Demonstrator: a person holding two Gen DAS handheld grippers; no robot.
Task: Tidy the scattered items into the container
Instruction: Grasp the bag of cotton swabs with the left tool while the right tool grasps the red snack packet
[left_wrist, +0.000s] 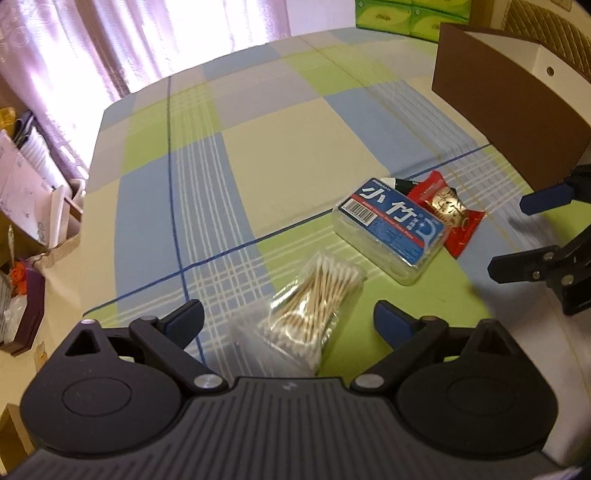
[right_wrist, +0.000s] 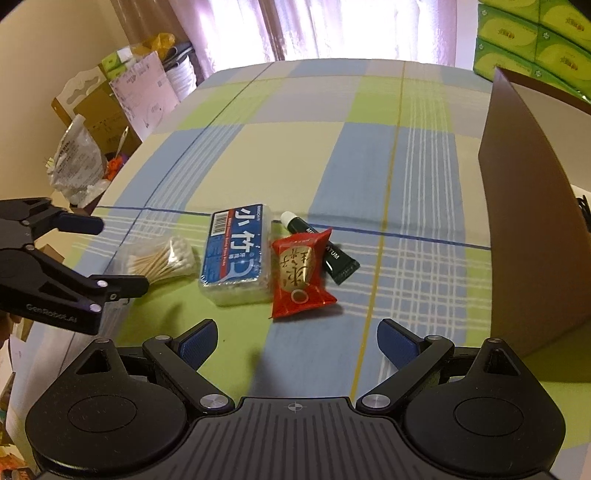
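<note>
The brown box (right_wrist: 532, 206) is seen at the right edge, nothing in it yet as far as can be told. Mid-frame, four items are bunched: blue-labelled plastic case (right_wrist: 236, 254), rigid, best pinched across its short sides; red packet (right_wrist: 301, 273), crinkly and light; cotton swab bag (left_wrist: 314, 299), soft, slippery; green tube (right_wrist: 332, 254). Left gripper (left_wrist: 288, 321) and right gripper (right_wrist: 295, 343) are both spread wide, empty.

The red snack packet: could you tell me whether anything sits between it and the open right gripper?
Nothing visible does. Only bare checked tablecloth lies between the right gripper and the red foil snack packet.
</note>
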